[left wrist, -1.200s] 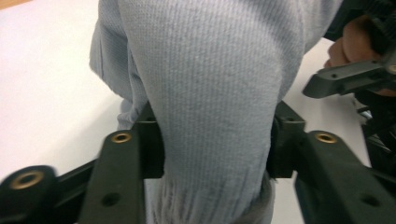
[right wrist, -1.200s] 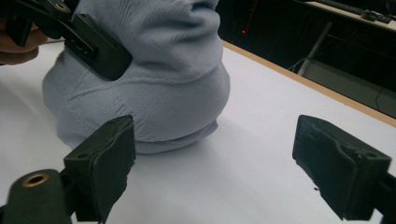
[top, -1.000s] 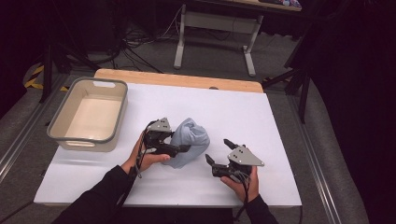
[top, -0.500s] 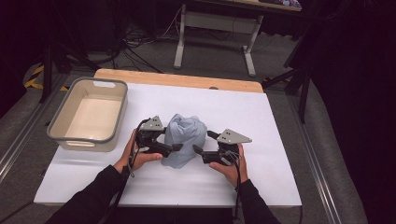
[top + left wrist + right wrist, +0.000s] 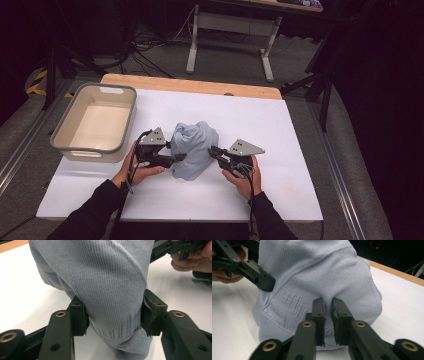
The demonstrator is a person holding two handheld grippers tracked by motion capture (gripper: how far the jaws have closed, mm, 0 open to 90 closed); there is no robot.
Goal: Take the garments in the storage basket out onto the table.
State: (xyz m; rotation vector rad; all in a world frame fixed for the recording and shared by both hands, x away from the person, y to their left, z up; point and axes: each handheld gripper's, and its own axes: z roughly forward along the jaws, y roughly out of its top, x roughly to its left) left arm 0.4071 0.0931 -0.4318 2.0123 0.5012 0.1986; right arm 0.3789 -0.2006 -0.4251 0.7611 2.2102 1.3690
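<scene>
The left gripper [image 5: 176, 158] has just been closing and clamps a thick fold of the grey cloth [image 5: 194, 148] between its pads. The right gripper [image 5: 214, 151], also just closing, pinches a thin fold on the opposite side. The cloth sits bunched mid-table [image 5: 280, 130], with a tub [image 5: 65, 142] to its left.

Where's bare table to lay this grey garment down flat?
Bare white table lies right of the grey garment to the table's edge, and along the far edge. Crowded: the tub at left, and both hands below the garment.
</scene>
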